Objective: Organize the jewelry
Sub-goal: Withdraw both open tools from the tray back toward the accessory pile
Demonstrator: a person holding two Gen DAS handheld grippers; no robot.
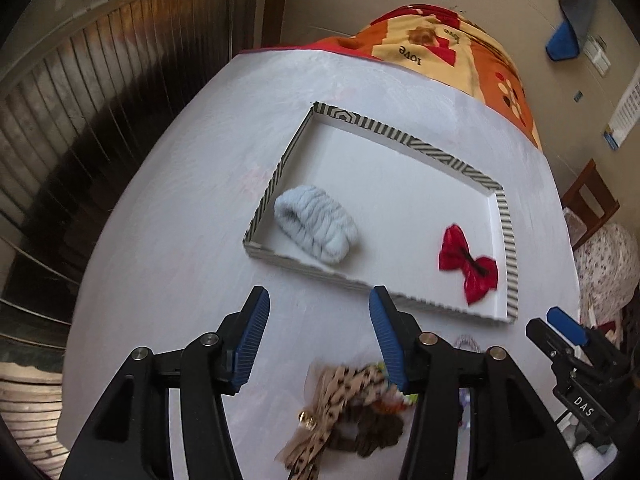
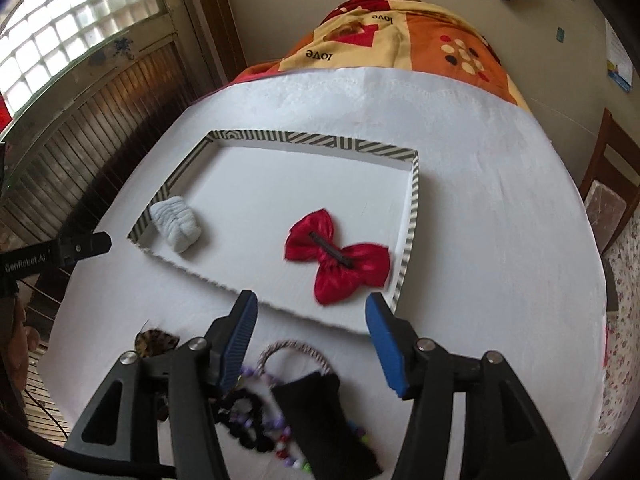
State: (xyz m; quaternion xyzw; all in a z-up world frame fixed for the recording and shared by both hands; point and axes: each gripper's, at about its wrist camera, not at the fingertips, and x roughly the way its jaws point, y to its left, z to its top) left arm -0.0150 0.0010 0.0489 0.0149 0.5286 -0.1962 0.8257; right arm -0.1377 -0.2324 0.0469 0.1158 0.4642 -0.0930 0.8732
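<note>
A shallow striped-rim box [image 1: 508, 240] [image 2: 412, 208] lies on the white table. Inside it are a pale blue scrunchie [image 1: 316, 228] [image 2: 176, 224] and a red bow clip [image 1: 468, 264] [image 2: 336, 260]. My left gripper [image 1: 318, 328] is open and empty, just short of the box's near rim, above a leopard-print bow and brown scrunchie [image 1: 344, 420]. My right gripper [image 2: 310, 324] is open and empty, at the box's near rim, above a pile of a black pouch [image 2: 320, 412], a striped hair ring [image 2: 292, 350] and coloured beads [image 2: 280, 440].
The table [image 1: 192, 216] is covered in white cloth. An orange patterned blanket [image 2: 404, 36] lies beyond its far edge. Wooden wall panelling [image 1: 80, 120] is on the left, a wooden chair [image 2: 608, 184] on the right. The other gripper shows at each view's side [image 1: 568, 332] [image 2: 80, 248].
</note>
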